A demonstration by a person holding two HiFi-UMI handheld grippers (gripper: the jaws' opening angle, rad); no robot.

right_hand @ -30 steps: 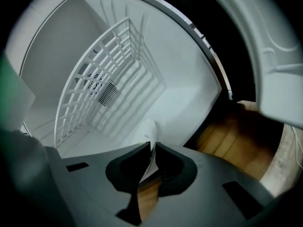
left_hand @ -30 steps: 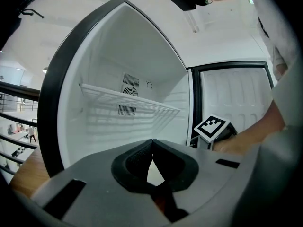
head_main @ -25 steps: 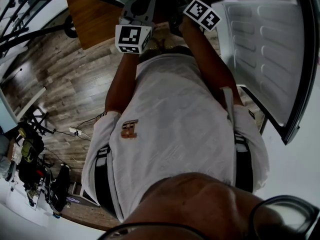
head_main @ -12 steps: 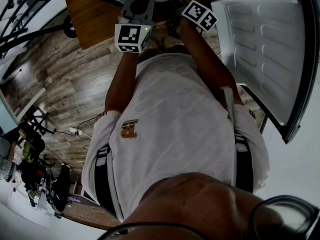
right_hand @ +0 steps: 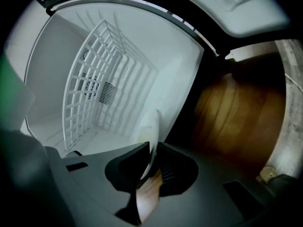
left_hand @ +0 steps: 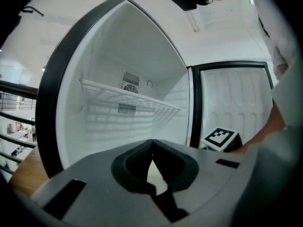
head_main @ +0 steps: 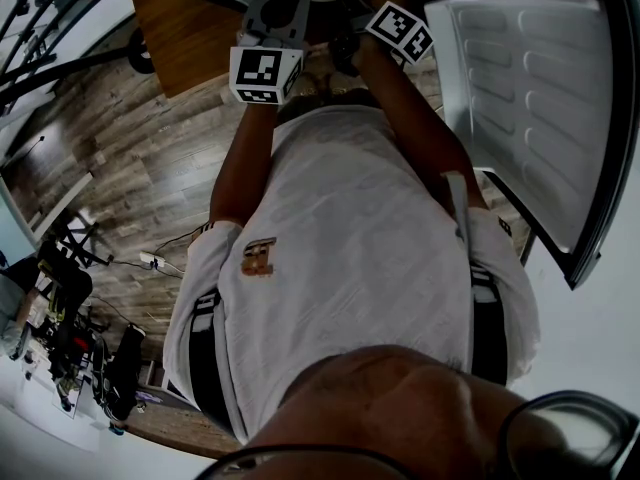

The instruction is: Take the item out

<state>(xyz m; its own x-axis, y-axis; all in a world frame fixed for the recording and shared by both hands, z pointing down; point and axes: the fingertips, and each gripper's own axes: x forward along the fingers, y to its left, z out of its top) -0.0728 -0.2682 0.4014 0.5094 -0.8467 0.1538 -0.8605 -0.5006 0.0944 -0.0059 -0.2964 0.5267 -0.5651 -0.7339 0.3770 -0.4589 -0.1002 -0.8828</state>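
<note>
Since a second ago our right gripper [right_hand: 150,151] has crept slightly farther towards the tall white fridge with the black frame [left_hand: 102,131], while our left gripper [left_hand: 152,144] has hardly stirred. The fridge's white ribbed door [head_main: 530,98] stands swung open at the right, and a white wire shelf [left_hand: 128,97] crosses the cabinet. Our left jaws are together with nothing in them. Our right jaws are opening, and the rim of a thin white plate [right_hand: 152,124] stands between them, not yet pinched. The plate seems to sit inside the fridge, below the shelf and near the front. We judge this the grasping step; next we must close firmly on the rim, then draw the plate out level. Seen edge-on, it looks smooth, glossy and slim, so it may slip.
</note>
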